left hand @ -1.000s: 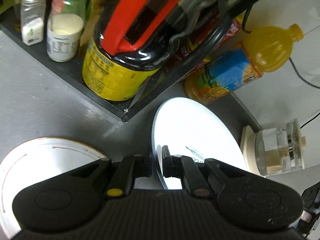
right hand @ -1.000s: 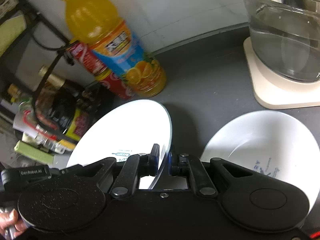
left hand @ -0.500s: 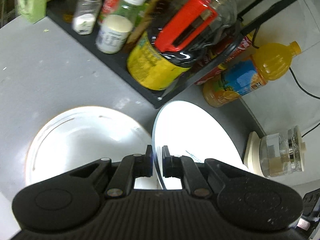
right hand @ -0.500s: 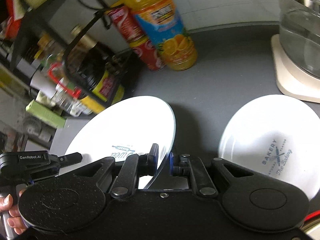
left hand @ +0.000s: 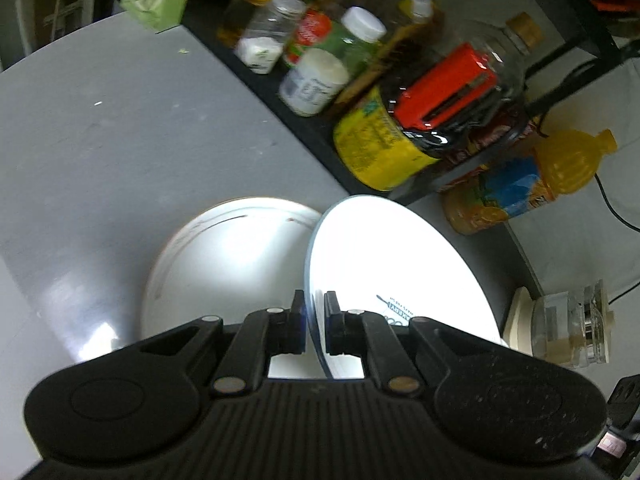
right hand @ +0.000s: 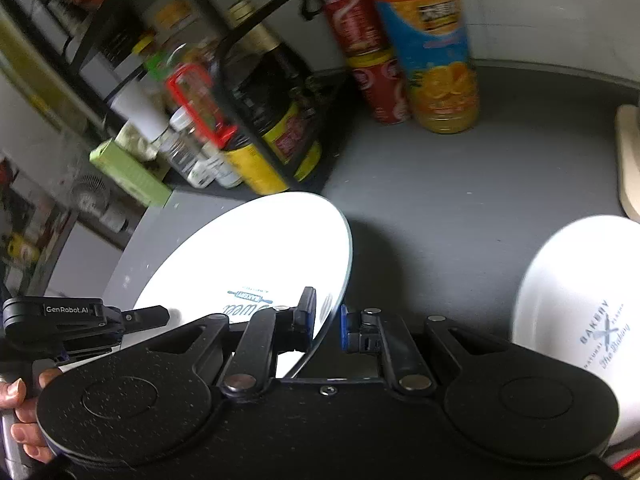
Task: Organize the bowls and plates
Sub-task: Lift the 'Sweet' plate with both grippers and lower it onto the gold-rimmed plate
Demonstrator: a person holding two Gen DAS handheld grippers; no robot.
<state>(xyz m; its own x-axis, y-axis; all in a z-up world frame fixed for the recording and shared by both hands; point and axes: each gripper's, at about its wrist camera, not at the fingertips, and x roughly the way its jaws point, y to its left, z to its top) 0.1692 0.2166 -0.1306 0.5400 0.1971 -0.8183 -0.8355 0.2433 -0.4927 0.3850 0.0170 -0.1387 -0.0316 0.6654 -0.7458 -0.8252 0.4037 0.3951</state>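
A white plate with blue print [left hand: 392, 264] is held tilted above the grey counter. My left gripper [left hand: 314, 322] is shut on its near rim. In the right wrist view the same plate [right hand: 256, 256] sits between the pads of my right gripper [right hand: 326, 320], whose jaws now stand a little apart around the rim. A second white plate with a brown rim line [left hand: 224, 268] lies flat on the counter, just left of and below the held plate. A white bowl with "Bakery" print [right hand: 580, 320] stands on the counter at the right.
A black rack [left hand: 304, 128] with jars and bottles runs along the back. An orange juice bottle [left hand: 532, 184] and red cans [right hand: 376, 76] stand beside it. A glass kettle on a cream base [left hand: 568, 328] is at the right. The left hand-held gripper [right hand: 80, 316] shows at lower left.
Both grippers carried the tilted plate leftward, over the brown-rimmed plate. The right gripper's jaws have opened slightly around the rim. The bowl has slid to the right in view.
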